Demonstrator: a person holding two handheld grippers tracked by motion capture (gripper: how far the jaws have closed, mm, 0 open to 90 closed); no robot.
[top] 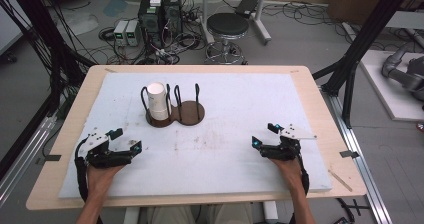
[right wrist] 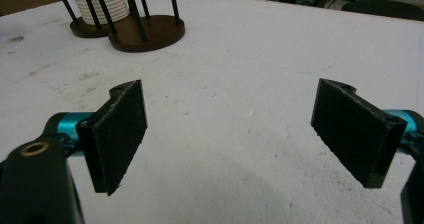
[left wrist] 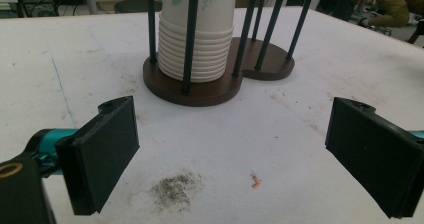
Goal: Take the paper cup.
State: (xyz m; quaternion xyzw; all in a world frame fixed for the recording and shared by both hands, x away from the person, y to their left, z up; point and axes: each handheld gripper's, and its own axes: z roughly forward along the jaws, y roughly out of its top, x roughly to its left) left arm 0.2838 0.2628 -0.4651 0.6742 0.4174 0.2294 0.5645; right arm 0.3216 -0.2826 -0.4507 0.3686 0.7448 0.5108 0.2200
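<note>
We see ribbed white paper cups (left wrist: pixel 196 49), a dark smooth wooden holder base (left wrist: pixel 200 90) with thin black metal rods (left wrist: pixel 190 34), and a matt, stained white mat (top: pixel 240 104).

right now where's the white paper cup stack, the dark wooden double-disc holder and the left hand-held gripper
white paper cup stack (top: pixel 158 102), high view, side wall
dark wooden double-disc holder (top: pixel 192 112), high view, bare right disc
left hand-held gripper (top: pixel 125 140), high view, between fingertips

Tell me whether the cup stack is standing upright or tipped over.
Upright. The cup stack stands straight inside the left ring of rods on the holder, base down on the brown disc, with ridged rims nested evenly in the left gripper view.
</note>
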